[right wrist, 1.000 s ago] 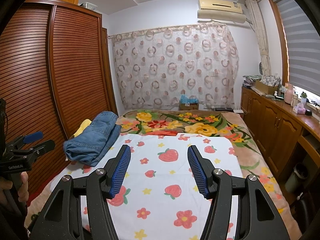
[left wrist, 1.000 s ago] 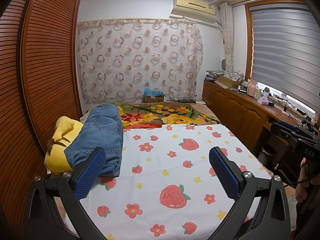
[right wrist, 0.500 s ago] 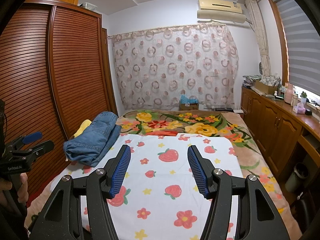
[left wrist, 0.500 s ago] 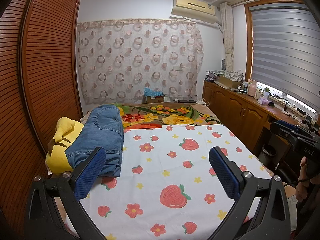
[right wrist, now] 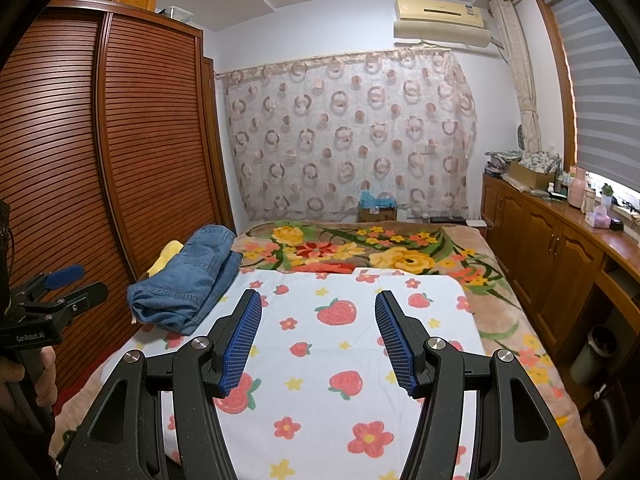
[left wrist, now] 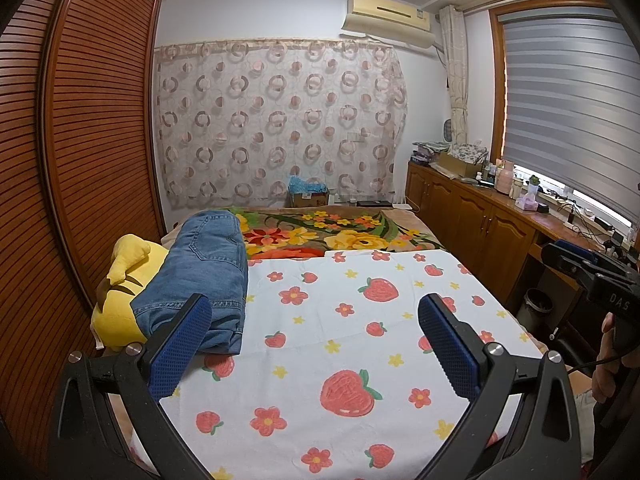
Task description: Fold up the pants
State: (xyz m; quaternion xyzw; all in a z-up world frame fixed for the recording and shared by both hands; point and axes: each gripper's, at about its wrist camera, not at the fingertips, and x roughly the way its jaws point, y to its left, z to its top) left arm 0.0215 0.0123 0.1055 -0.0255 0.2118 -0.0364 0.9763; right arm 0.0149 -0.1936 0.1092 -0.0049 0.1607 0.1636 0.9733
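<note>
Nothing has moved; "DAS" right tool (right wrist: pixel 318 336) and "GenRobot.AI" left tool (left wrist: pixel 314 344) gape empty

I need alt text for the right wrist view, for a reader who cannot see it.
Folded blue jeans lie at the left edge of a bed, on a strawberry-print sheet and against a yellow plush toy. The open, empty right claw hovers over the sheet.

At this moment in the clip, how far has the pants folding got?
Looks done: the jeans lie in a folded bundle at the bed's left edge, partly on the strawberry sheet and against a yellow plush toy. In hand: nothing; the left gripper and right gripper hover open and empty over the sheet. Left: no other pants are visible, so possibly nothing.
</note>
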